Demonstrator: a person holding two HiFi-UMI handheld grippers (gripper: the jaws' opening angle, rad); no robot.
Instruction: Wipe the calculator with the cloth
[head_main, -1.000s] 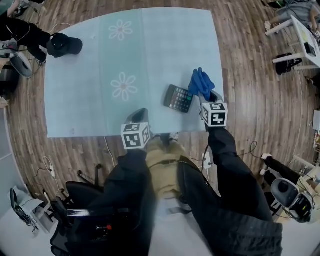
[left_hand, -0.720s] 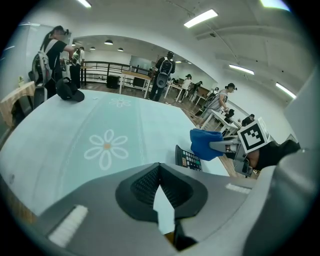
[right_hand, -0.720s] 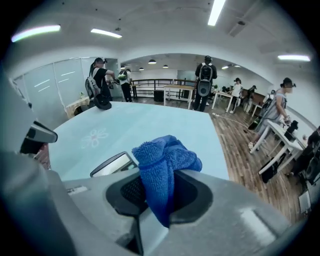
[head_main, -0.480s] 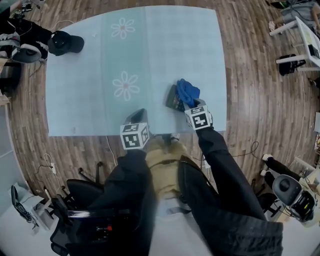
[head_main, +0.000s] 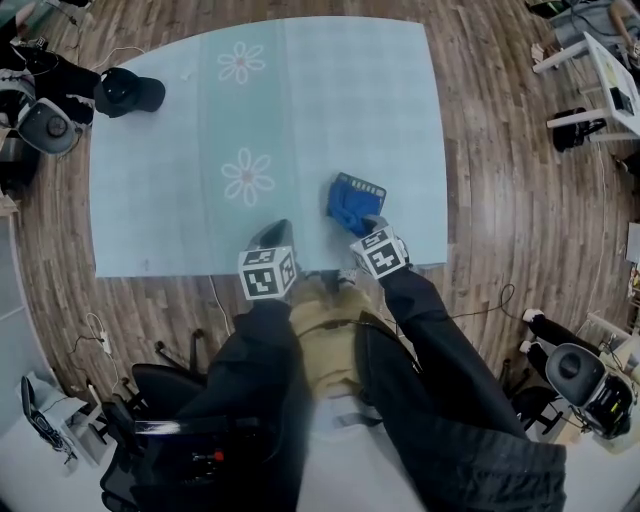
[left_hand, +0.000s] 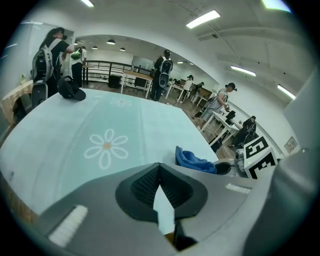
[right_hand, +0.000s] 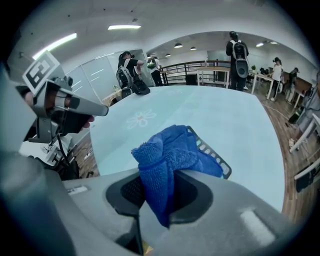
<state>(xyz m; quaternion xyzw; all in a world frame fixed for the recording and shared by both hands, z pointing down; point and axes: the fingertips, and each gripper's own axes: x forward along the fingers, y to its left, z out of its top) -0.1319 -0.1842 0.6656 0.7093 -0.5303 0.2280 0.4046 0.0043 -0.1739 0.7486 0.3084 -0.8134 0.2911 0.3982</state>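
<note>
Head view: cloth (head_main: 349, 208) in right gripper (head_main: 366, 225) jaws covers tilted calculator (head_main: 361, 186).

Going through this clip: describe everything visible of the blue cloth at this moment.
The cloth is bright blue with a looped, terry-like pile and looks soft. It is bunched into folds, not spread flat. One bundled end is pinched between the shut jaws of the right claw. The rest drapes forward over the calculator, covering most of it, so only a dark edge with a row of keys shows. It lies near the front right of the pale teal table cover.
</note>
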